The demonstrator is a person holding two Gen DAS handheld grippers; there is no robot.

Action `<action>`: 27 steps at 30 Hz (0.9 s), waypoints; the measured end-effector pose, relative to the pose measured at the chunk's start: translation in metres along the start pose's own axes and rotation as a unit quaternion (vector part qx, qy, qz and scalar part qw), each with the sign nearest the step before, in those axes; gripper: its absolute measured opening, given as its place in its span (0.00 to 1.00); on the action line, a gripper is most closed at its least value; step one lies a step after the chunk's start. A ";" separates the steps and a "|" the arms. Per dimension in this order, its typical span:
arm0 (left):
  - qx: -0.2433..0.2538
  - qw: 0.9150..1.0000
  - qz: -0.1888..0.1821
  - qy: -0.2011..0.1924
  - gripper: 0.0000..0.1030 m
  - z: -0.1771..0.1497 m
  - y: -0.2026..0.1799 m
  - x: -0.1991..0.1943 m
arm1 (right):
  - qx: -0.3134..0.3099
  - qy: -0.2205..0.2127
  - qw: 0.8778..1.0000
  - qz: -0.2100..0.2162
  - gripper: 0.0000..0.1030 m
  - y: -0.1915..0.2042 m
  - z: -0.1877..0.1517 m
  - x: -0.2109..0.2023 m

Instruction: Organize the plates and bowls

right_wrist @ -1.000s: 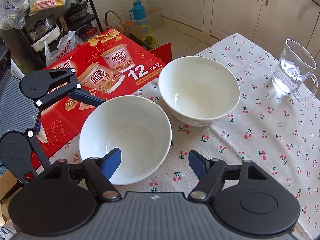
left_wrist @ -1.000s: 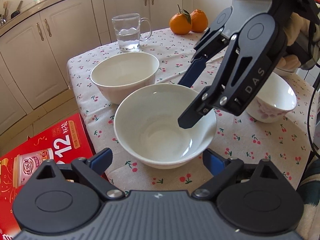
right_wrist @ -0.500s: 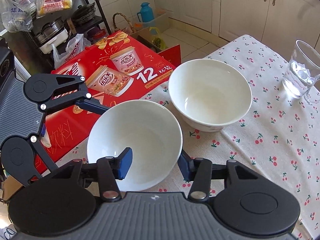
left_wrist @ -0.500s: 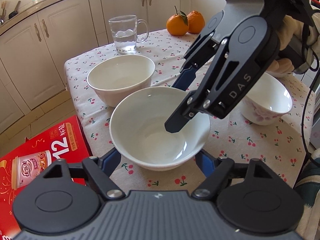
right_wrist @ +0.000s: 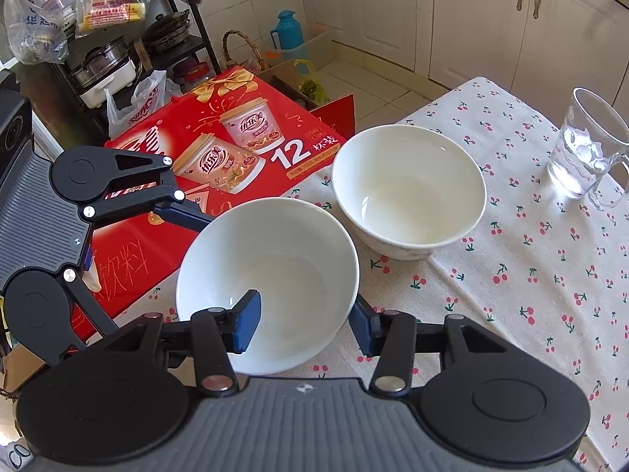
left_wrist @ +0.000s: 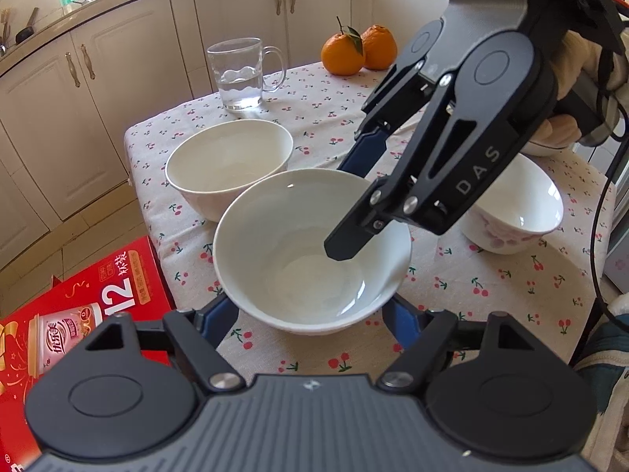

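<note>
Two grippers clamp one near bowl.
Right gripper pinches its wall, one finger inside; left gripper squeezes its outer sides. Uneven lifting could twist it free onto the far bowl just beyond.

Both grippers lean steeply down toward the same white bowl, one from each side. The left gripper has its two blue-padded fingers straddling the bowl's outside, one against each flank low on the wall, with the jaws partly closed around it. The right gripper comes in from the opposite side and is clamped on the rim: one blue pad sits inside the bowl against the wall, the other presses the outside. Behind that gripper's black body a hand in a pale sleeve grasps the handle, a cable trailing down from it.
</note>
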State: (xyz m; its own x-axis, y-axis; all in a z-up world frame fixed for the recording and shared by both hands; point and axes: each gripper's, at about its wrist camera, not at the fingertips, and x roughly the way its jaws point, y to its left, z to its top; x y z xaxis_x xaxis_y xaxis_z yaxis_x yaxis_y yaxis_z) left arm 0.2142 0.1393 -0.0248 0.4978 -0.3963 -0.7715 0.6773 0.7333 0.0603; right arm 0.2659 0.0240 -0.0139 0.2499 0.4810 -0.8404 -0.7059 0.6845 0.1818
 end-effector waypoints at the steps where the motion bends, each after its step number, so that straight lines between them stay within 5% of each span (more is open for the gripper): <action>1: 0.002 1.000 -0.001 0.000 0.77 0.001 -0.002 -0.002 | 0.000 -0.001 1.000 -0.001 0.53 0.001 -0.001 -0.003; 27: 0.084 0.996 -0.025 -0.029 0.77 0.044 -0.090 -0.020 | 0.019 -0.051 0.996 -0.065 0.53 -0.006 -0.072 -0.106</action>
State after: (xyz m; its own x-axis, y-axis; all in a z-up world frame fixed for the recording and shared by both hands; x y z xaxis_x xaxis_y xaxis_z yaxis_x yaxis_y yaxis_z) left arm 0.1674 0.0571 0.0126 0.4884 -0.4641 -0.7390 0.7805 0.6110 0.1321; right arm 0.1957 -0.0703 0.0368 0.4058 0.4384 -0.8019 -0.6381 0.7641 0.0948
